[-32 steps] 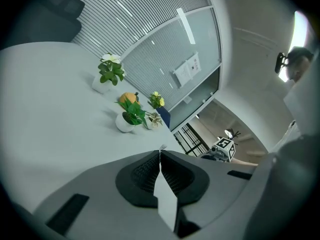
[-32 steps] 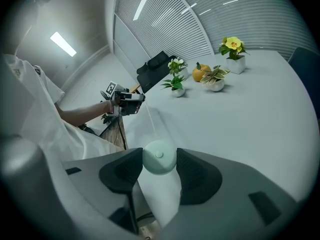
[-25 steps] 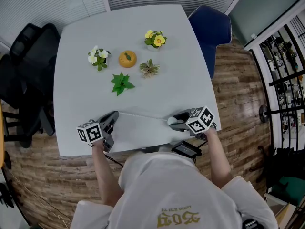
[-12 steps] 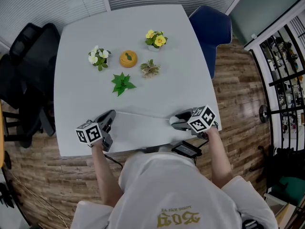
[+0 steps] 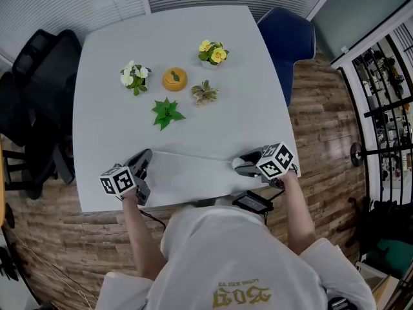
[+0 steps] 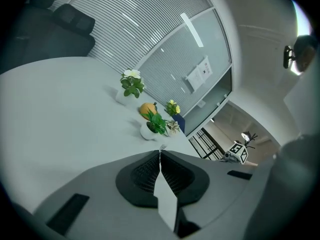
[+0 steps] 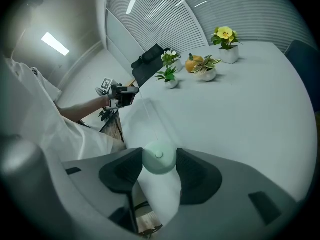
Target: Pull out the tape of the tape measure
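A thin white tape point(image 5: 193, 156) is stretched low over the grey table point(image 5: 193, 31), near its front edge, between my two grippers. My left gripper point(image 5: 147, 154) is shut on the tape's free end; in the left gripper view the white strip point(image 6: 166, 201) is pinched between the closed pads point(image 6: 145, 176). My right gripper point(image 5: 238, 165) holds the round pale green tape measure case point(image 7: 159, 159), one jaw pressed on each side of it. In the right gripper view the tape point(image 7: 147, 116) runs from the case to the left gripper point(image 7: 122, 95).
Small potted plants point(image 5: 133, 77), point(image 5: 212, 53), point(image 5: 204, 93), point(image 5: 167, 113) and an orange round object point(image 5: 175, 79) stand mid-table, beyond the tape. A blue chair point(image 5: 287, 37) is at the back right, black chairs point(image 5: 32, 76) at the left. A black device point(image 5: 253, 202) sits below the front edge.
My left gripper has moved left and slightly toward the front edge with the tape end, so the drawn-out tape is longer. The right gripper and case have stayed put.
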The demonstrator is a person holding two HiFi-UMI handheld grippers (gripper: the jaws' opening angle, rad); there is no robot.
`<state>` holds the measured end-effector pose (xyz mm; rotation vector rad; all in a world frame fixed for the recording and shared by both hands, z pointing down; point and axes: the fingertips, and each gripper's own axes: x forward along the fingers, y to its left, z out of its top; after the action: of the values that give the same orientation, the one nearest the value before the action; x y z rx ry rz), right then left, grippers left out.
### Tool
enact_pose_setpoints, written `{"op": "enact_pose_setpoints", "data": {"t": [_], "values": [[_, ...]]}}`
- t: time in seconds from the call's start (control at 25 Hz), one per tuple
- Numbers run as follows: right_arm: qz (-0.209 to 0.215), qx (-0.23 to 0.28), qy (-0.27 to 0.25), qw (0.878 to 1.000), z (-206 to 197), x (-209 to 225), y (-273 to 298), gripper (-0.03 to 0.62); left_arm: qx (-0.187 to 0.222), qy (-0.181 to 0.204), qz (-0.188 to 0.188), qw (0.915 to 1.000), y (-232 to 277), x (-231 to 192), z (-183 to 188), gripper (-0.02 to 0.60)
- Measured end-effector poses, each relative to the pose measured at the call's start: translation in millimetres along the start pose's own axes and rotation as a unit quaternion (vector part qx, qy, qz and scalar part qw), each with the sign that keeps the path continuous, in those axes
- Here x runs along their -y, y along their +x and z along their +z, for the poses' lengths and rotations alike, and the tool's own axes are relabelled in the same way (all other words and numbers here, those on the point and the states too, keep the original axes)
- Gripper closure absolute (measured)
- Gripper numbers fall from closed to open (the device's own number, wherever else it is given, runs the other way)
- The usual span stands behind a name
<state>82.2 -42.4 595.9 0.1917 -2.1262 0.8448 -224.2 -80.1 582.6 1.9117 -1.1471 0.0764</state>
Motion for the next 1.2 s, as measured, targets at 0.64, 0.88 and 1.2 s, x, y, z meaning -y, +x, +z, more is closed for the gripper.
{"op": "enact_pose_setpoints", "data": {"t": [0.64,0.88,1.2], "values": [[0.003,-0.006,0.006,1.0,-2.3,-1.6,2.9,0.367,0.001,-0.008,0.035,0.9994,-9.9,-23.4,-3.7,0.571],[-0.001,-0.015,0.001,1.0,-4.3,-2.6,3.3,0.367,-0.003,-0.007,0.049,0.9988,-14.7,-29.2,-4.4,0.572],[0.004,-0.027,-0.001,1.0,-8.7,-4.0,10.1,0.367,-0.008,-0.01,0.049,0.9987,-12.4,-30.2,-7.4,0.571]]}}
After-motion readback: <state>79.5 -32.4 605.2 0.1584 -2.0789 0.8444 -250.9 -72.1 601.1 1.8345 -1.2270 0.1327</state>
